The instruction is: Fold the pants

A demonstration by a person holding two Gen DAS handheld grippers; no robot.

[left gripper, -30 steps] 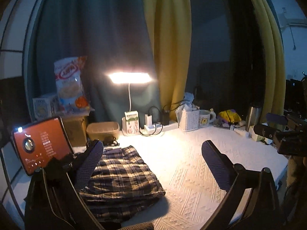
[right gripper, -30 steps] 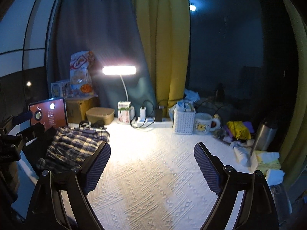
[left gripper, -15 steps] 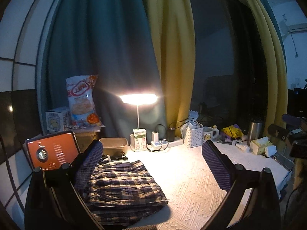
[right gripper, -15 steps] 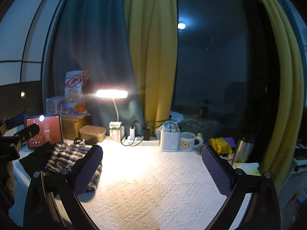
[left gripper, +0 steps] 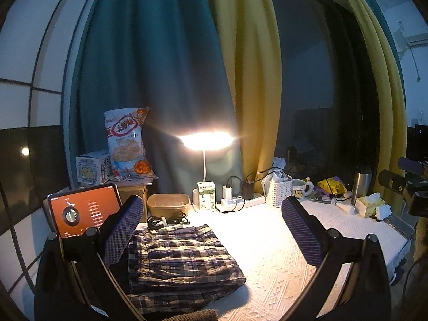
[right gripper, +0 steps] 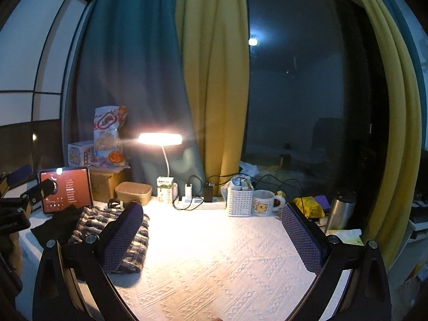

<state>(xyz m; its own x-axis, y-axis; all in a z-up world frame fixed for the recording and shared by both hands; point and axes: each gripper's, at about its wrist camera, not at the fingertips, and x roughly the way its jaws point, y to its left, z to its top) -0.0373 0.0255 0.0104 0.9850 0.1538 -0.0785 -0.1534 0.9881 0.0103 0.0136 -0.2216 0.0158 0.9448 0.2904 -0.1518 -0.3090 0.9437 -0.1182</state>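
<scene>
Change: I have lifted both tongs away | left tongs (left gripper: 214, 230) and right tongs (right gripper: 211, 230) spread, empty | plaid pants (left gripper: 182, 259) folded on white tablecloth (right gripper: 214, 262) | folding looks finished.

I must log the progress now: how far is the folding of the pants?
Done: the plaid pants lie in a compact layered stack on the white tablecloth. In hand: nothing; the left hand-held gripper and right hand-held gripper are both open and raised. Left: apparently nothing, perhaps minor tidying.
</scene>
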